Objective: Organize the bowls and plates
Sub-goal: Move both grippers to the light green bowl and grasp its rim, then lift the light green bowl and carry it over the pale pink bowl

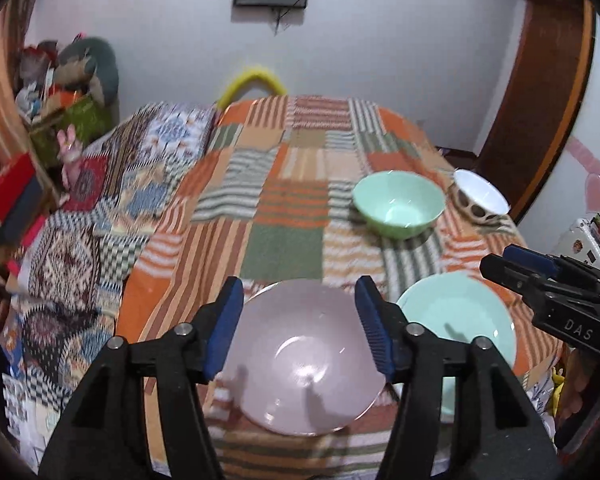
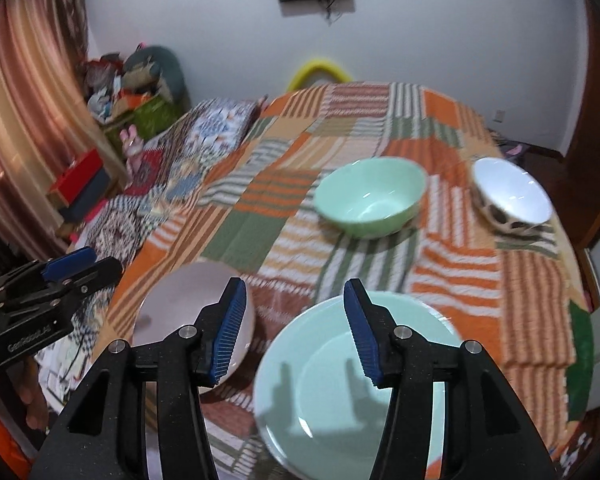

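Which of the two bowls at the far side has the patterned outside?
The white bowl at the far right: dark spots cover its outer wall. The mint green bowl beside it is plain all over.

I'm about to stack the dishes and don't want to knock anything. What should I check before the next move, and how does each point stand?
1. Left claw empty, blue pads apart: ok.
2. Right claw empty, pads apart: ok.
3. Pink plate flat on the patchwork cloth, free of both claws: ok.
4. Mint plate flat, nothing on it: ok.
5. Mint bowl and spotted bowl upright, apart from each other: ok.
6. Spotted bowl safely clear of the cloth's edge: cannot tell.
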`<act>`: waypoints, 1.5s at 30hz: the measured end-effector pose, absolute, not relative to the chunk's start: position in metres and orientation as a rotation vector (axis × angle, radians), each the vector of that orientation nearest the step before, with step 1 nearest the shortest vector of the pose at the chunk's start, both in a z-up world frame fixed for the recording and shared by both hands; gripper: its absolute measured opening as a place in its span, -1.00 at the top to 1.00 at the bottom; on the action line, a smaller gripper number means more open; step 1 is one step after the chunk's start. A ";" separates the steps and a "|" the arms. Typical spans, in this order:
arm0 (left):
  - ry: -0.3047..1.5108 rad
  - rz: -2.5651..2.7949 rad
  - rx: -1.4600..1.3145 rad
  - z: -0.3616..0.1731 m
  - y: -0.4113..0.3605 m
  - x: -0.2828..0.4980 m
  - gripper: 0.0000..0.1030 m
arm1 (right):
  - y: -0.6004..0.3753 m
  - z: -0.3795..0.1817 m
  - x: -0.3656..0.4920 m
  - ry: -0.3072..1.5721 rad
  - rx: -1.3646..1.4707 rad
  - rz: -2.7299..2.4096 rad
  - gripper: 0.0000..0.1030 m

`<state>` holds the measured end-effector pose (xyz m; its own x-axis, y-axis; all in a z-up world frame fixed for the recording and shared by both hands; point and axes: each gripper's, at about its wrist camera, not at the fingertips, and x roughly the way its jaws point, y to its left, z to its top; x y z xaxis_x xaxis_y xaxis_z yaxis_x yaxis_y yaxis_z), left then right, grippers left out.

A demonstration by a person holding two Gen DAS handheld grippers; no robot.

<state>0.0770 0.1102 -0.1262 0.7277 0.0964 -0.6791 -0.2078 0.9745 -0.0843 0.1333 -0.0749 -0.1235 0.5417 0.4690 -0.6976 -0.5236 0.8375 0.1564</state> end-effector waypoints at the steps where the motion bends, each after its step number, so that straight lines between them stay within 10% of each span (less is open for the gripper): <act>1: 0.731 0.164 -0.154 -0.123 0.106 0.080 -0.15 | -0.080 -0.120 0.136 0.796 -0.066 0.577 0.08; 19: 0.719 0.113 -0.156 -0.105 0.078 0.192 -0.18 | -0.125 -0.091 0.189 0.730 -0.031 0.453 0.07; 45: 1.057 0.074 -0.193 -0.228 0.092 0.347 -0.18 | -0.095 -0.157 0.294 0.909 -0.080 0.441 0.06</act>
<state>0.3473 0.0924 -0.2278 0.4913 -0.0325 -0.8704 -0.1529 0.9806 -0.1229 0.2944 -0.0948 -0.1565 0.5322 0.3358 -0.7772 -0.4027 0.9079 0.1164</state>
